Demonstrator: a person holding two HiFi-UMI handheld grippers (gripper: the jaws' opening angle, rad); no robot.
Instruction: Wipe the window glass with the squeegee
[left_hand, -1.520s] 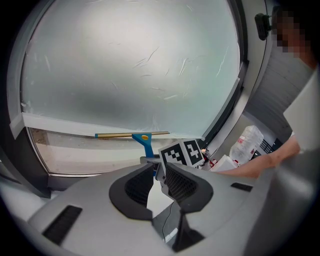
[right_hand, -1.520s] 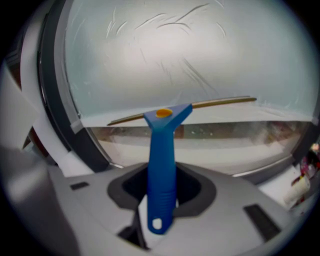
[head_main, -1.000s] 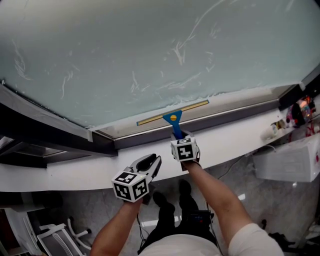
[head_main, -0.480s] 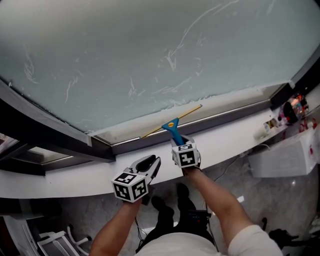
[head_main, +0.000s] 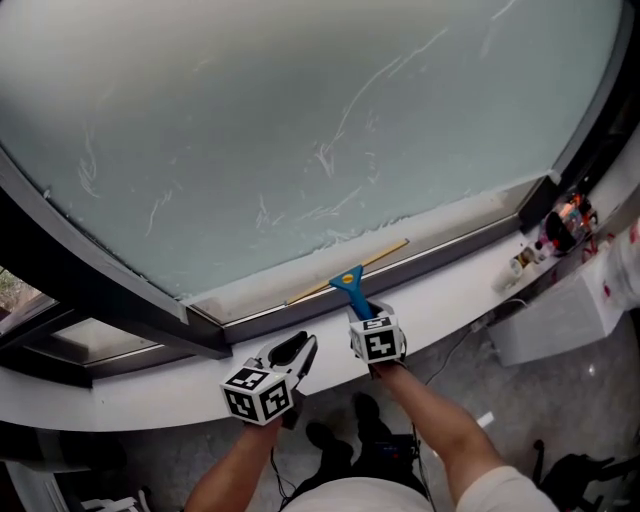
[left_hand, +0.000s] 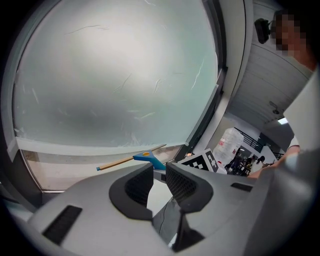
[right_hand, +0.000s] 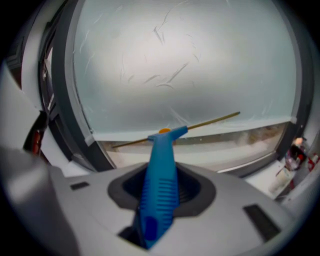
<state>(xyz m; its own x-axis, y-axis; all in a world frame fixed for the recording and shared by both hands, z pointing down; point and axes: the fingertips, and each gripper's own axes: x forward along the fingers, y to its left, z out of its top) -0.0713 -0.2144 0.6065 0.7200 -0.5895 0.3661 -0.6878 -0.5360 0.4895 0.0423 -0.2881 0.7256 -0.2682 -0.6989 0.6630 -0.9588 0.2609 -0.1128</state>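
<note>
Blue-handled squeegee with thin yellow blade (head_main: 349, 283) is pinched by its handle in the right gripper (head_main: 366, 312).
The blade is seen tilted at the bottom edge of the frosted window glass (head_main: 300, 130), its right end higher. The left gripper (head_main: 297, 350) is held over the white sill (head_main: 140, 390), left of the squeegee, jaws narrowly parted with nothing between.

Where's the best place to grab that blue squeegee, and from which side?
Its blue ribbed handle, coming from the end away from the glass, as the right gripper does. The handle sticks straight back from the long thin blade, so the blade is free to wipe.
</note>
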